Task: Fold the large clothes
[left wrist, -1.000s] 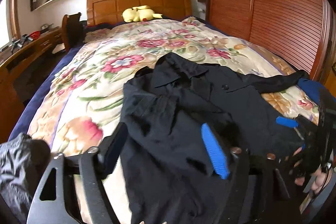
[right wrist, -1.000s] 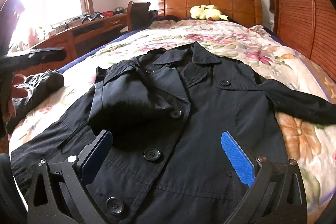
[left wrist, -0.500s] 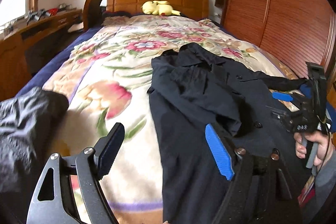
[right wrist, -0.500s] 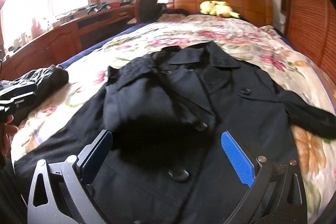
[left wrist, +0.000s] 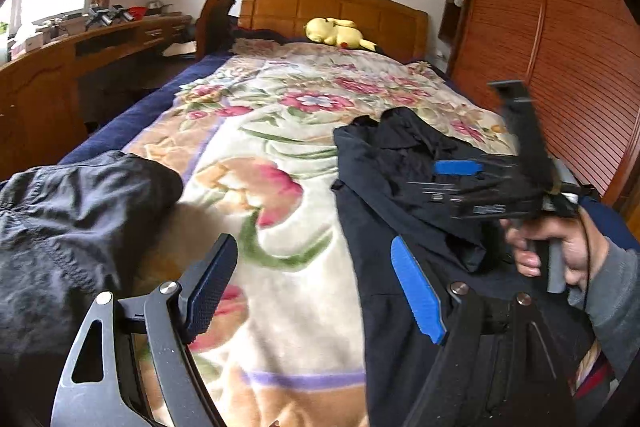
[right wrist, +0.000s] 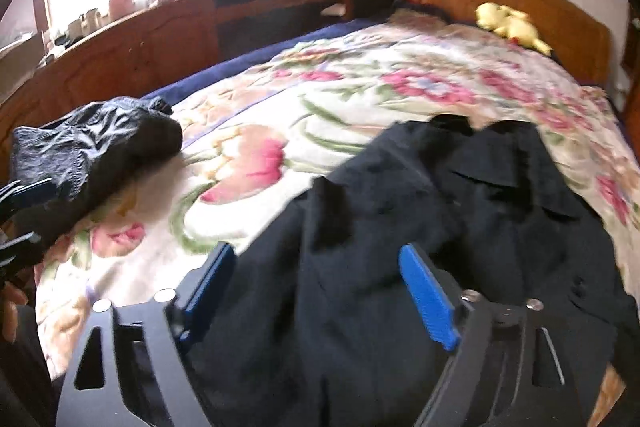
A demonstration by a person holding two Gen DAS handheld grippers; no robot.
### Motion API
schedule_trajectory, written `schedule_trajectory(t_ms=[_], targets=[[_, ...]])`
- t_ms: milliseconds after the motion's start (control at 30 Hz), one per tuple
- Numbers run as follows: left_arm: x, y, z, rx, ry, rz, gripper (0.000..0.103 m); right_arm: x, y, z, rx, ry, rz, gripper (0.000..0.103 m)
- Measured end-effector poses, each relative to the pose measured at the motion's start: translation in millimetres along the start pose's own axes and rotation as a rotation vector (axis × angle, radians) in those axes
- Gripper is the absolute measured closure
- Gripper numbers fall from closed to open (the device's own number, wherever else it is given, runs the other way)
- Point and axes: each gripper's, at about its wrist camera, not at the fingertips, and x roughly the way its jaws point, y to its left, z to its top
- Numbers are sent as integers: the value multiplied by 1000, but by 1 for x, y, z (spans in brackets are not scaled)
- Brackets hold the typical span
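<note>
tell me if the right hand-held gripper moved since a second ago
Yes. In the left wrist view the right hand-held gripper now reaches left across the black coat, away from the wooden wardrobe. Its jaws are closing, with nothing pinched.

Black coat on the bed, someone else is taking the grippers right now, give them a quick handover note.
Left gripper: open, nothing between its fingers, over the floral blanket just beside the coat's edge.
Right gripper: jaws closing, pads not yet pressing on cloth, above the black coat.
Coat: spread front up on the blanket, collar toward the headboard, one side already folded in over the front.
Dark crumpled garment: lies apart near the bed's edge, untouched.
Done: first side fold, it seems.
Left: fold the other side and sleeve, then the length; then the second garment.
</note>
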Motion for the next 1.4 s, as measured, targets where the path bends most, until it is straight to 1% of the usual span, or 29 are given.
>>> schedule_trajectory(t_ms=[33, 67, 133, 200, 233, 267, 300, 400, 500, 667, 867, 933, 1033, 1200, 1333, 1400], targets=[[-1, 1, 0, 1, -5, 11, 23, 11, 2, 4, -6, 15, 6, 26], [-3, 2, 0, 5, -13, 34, 23, 22, 3, 8, -12, 26, 11, 31], [-6, 6, -1, 10, -23, 59, 23, 43, 3, 15, -26, 61, -11, 38], [-7, 7, -2, 6, -21, 58, 23, 61, -2, 19, -22, 100, -37, 52], [-7, 8, -3, 5, -19, 56, 23, 67, -6, 20, -15, 111, -49, 56], [-7, 7, -3, 10, -18, 58, 23, 70, -10, 20, -12, 116, -65, 71], [-7, 7, -3, 14, -19, 61, 23, 73, -12, 23, -7, 115, -81, 88], [-4, 3, -3, 19, -19, 55, 23, 72, -20, 24, 8, 102, -71, 96], [0, -5, -2, 29, -9, 46, 23, 52, -24, 19, -1, 34, -103, 97], [-1, -31, 3, 63, -34, 1, 23, -11, -37, 6, 44, -95, -127, 97], [3, -65, 6, 109, -50, -54, 23, -86, -43, -31, 64, -187, -182, 97], [5, -76, 5, 119, -59, -65, 23, -109, -41, -49, 77, -203, -198, 97], [10, -92, 5, 137, -50, -91, 23, -132, -40, -79, 161, -227, -177, 97], [16, -113, 2, 180, -40, -108, 23, -165, -21, -135, 239, -240, -211, 97], [17, -122, -7, 216, -23, -96, 23, -182, -7, -170, 284, -212, -288, 97], [17, -123, -10, 220, -13, -103, 23, -188, -7, -185, 330, -197, -292, 97]])
